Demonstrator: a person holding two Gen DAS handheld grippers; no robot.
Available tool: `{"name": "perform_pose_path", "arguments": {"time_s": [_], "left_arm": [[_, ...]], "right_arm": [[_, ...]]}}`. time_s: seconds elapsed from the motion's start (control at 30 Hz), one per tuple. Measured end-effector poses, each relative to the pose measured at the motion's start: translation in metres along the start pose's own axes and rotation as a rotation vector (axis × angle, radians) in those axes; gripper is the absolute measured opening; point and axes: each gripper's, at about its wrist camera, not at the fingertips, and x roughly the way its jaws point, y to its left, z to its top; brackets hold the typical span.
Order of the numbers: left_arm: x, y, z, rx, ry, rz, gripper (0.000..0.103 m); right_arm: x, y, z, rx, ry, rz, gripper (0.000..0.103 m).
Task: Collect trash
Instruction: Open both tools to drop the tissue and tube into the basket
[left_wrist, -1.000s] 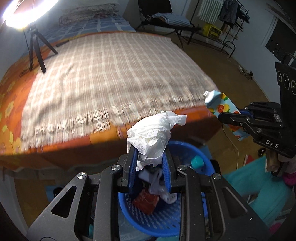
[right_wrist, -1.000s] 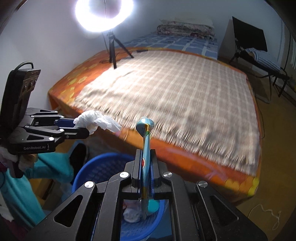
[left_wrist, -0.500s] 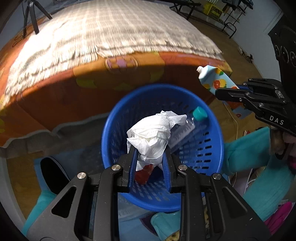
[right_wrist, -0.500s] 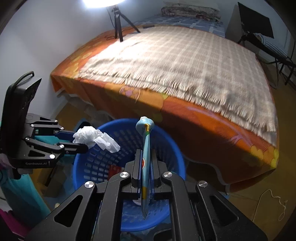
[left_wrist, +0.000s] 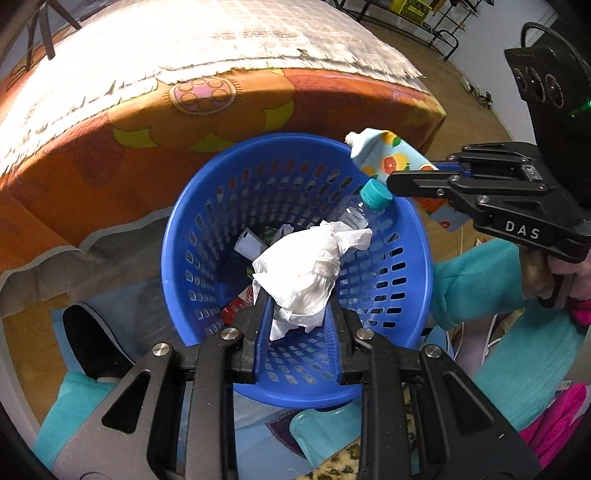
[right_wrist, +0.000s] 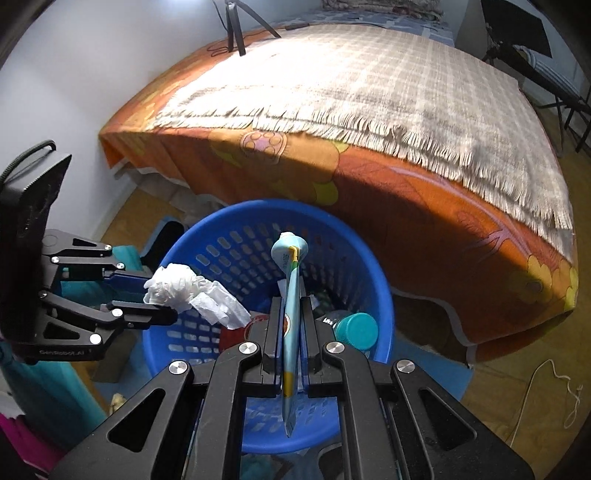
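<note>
A crumpled tissue (left_wrist: 299, 273) is clamped in the left hand-held gripper (left_wrist: 297, 314) and a flattened tube (right_wrist: 290, 325) in the right hand-held gripper (right_wrist: 290, 332), both held over the part-filled blue basket (left_wrist: 417, 258), not yet dropped.

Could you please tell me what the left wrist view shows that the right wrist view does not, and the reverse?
Only the left wrist view shows the flat printed face of the squeezed fruit-pattern tube, held over the round blue plastic basket's rim. Only the right wrist view shows the black tripod on the bed and the fringed checked blanket's far side. Both show the right tongs clamping that tube, the left tongs clamping the crumpled white tissue, and a teal-capped clear bottle inside the basket.
</note>
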Motion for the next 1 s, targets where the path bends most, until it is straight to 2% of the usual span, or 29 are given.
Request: {"name": "perform_pose_path", "arguments": {"time_s": [0.23,0.33,0.43,0.53,0.63,0.7,0.77,1.0], "left_arm": [[0.008,-0.002,0.002,0.000,0.027,0.004,0.030],[0.010,-0.002,0.002,-0.004,0.029,0.005,0.048],[0.010,-0.001,0.002,-0.004,0.027,0.010,0.050],[0.011,0.000,0.002,-0.006,0.030,0.013,0.050],[0.012,0.001,0.002,-0.003,0.032,0.014,0.050],[0.011,0.001,0.002,-0.003,0.031,0.015,0.050],[0.011,0.001,0.002,-0.004,0.030,0.018,0.050],[0.009,0.002,0.002,-0.012,0.022,0.028,0.050]], "right_arm": [[0.007,0.004,-0.003,-0.008,0.025,-0.009,0.006],[0.009,0.003,-0.004,-0.007,0.039,-0.016,0.006],[0.015,0.002,-0.003,0.010,0.067,-0.006,0.007],[0.016,0.001,-0.004,0.021,0.076,0.002,0.014],[0.015,0.002,-0.004,0.020,0.072,-0.007,0.027],[0.013,0.003,-0.004,0.020,0.065,-0.005,0.046],[0.013,0.003,-0.004,0.021,0.060,-0.004,0.048],[0.013,0.001,-0.004,0.032,0.068,-0.021,0.049]]}}
